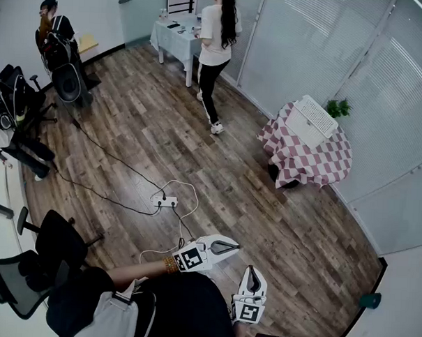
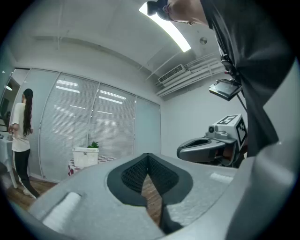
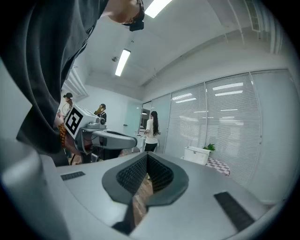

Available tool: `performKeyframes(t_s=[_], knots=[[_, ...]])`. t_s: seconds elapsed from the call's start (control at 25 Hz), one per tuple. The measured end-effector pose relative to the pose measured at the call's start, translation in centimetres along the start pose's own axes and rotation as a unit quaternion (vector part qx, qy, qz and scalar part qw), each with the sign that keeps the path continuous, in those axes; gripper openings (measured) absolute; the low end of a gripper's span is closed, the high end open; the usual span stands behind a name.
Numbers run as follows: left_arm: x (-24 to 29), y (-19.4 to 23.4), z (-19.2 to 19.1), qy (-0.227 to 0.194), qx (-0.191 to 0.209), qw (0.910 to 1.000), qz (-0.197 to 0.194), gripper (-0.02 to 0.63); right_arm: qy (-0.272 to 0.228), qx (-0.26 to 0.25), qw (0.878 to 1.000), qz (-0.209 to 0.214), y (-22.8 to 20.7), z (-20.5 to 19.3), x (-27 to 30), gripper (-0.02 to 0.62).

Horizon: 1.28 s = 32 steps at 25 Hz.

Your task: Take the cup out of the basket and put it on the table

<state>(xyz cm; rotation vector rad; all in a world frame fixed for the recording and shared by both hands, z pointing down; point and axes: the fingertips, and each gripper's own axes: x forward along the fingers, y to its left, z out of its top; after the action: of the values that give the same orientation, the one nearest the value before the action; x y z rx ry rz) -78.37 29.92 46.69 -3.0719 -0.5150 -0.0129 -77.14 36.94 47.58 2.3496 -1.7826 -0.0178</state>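
L claw (image 1: 233, 247): clenched, jaws together, nothing between them; held low in front of the person.
R claw (image 1: 252, 270): also clenched & empty; just beside L claw, at its 4 o'clock in head view.
Basket (image 1: 316, 121): white, stands on round table (image 1: 316, 165) w/ checked cloth, approx 2 o'clock from both claws, well apart.
Cup: cannot see it; the basket's inside does not show.
Plant (image 1: 338, 108): green, near basket, at its 1 o'clock.
Power strip (image 1: 165, 201): on wood floor w/ cables, 11 o'clock of L claw.
Standing person (image 1: 217, 32): white shirt, 12 o'clock, at far white table.
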Motion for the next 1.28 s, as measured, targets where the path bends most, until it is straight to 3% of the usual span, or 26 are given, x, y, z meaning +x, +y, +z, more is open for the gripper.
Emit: performKeyframes(t_s=[0.4, 0.8, 0.96, 1.28], knots=[[-4.3, 3.7, -1.0, -0.003, -0.001, 0.9999, 0.015, 0.005, 0.02, 0.006, 1.0, 0.003, 3.0, 0.6, 3.6, 0.009], [-7.8, 7.3, -1.4, -0.008, 0.007, 0.9999, 0.001, 0.005, 0.052, -0.002, 0.998, -0.035, 4.2, 0.4, 6.4, 0.009], [-7.7, 8.8, -1.9, -0.003, 0.003, 1.0, 0.004, 0.005, 0.053, 0.013, 0.998, -0.044, 4.0, -0.2, 7.0, 0.009], [-5.2, 12.0, -2.8, 0.018, 0.004, 0.9992, 0.035, 0.005, 0.074, -0.022, 0.996, -0.038, 0.3, -1.9, 10.8, 0.009]])
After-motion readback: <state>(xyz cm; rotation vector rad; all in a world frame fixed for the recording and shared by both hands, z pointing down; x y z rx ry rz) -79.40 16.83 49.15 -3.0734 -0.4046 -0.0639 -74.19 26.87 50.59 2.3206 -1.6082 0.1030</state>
